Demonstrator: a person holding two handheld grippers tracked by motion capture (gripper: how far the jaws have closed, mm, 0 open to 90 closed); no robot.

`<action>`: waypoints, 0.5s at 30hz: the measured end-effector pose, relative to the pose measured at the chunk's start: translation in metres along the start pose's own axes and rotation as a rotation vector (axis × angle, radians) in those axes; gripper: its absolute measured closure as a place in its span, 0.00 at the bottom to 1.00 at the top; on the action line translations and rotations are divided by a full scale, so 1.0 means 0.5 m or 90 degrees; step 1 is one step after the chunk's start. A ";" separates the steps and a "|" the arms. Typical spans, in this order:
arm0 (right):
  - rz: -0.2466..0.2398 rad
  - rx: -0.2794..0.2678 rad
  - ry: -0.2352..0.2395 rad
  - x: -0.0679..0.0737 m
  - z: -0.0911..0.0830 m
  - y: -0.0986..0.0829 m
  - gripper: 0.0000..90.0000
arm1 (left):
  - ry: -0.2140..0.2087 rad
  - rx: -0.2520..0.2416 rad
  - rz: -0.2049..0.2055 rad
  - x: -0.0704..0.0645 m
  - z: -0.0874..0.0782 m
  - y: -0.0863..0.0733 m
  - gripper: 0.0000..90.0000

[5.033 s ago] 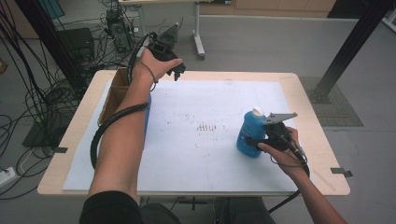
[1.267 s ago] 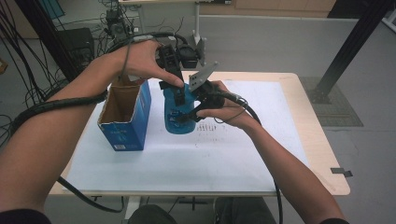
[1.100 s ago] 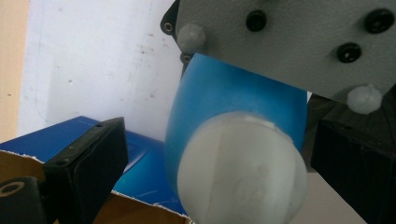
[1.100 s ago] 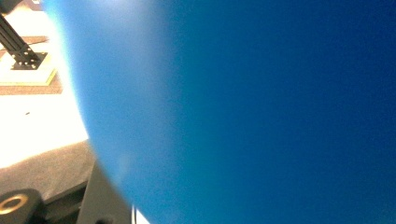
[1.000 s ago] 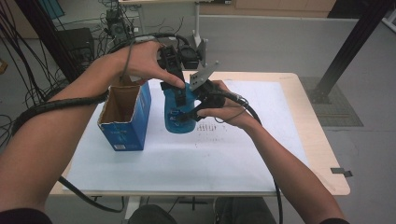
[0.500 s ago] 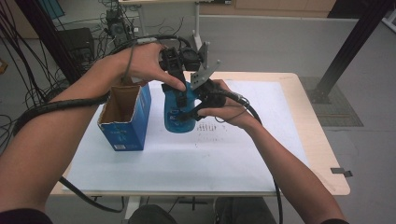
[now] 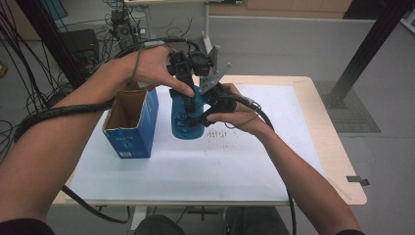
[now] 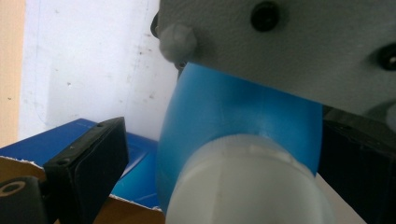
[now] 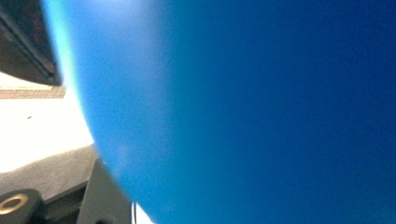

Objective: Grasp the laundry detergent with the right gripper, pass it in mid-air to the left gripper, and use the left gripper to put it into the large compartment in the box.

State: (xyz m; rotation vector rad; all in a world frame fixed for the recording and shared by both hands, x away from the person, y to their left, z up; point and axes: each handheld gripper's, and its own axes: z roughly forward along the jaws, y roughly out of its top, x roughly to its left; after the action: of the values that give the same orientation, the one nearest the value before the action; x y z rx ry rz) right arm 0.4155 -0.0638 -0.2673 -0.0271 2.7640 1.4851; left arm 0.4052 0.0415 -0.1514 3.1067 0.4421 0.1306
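The blue bottle (image 7: 187, 115) served as the landmark; it stood upright near the middle of the desk (image 7: 337, 161), on the white paper sheet (image 7: 205, 166) that covered most of the desk top. To the left of the bottle, just beside it, stood an open blue cardboard box (image 7: 131, 125), its brown inside showing; farther left the person's left forearm (image 7: 58, 147) reached in with a black cable (image 7: 54, 113) trailing along it. Above the bottle's top was the left hand-held gripper (image 7: 182, 68), held from above by the left hand (image 7: 155, 66); in the left gripper view its jaws stood apart on either side of the bottle's white cap (image 8: 247, 186), with a clear gap on the left side, so it looked released; the blue shoulder of the bottle and the edge of the box showed beyond. To the right of the bottle, against its upper side, was the right hand-held gripper (image 7: 203, 105) in the right hand (image 7: 235, 110), its grey plate (image 7: 211, 66) tilted up; in the right gripper view the blue wall of the bottle lay pressed close between the jaws, so it appeared to be grasping the bottle.
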 end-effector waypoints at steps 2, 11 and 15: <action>0.004 -0.001 0.001 0.000 -0.002 0.000 0.47 | 0.000 0.000 -0.001 0.000 -0.001 0.000 0.06; 0.017 0.007 0.000 0.001 -0.007 -0.002 0.47 | 0.003 -0.002 0.000 -0.002 -0.002 0.003 0.06; 0.017 0.007 -0.001 0.001 -0.008 -0.002 0.48 | 0.004 0.001 0.003 -0.001 -0.003 0.003 0.06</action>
State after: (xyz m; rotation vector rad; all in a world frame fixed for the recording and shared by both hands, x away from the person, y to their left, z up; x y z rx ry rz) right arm 0.4152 -0.0676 -0.2661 0.0101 2.7822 1.4754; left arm 0.4048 0.0398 -0.1500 3.1092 0.4355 0.1409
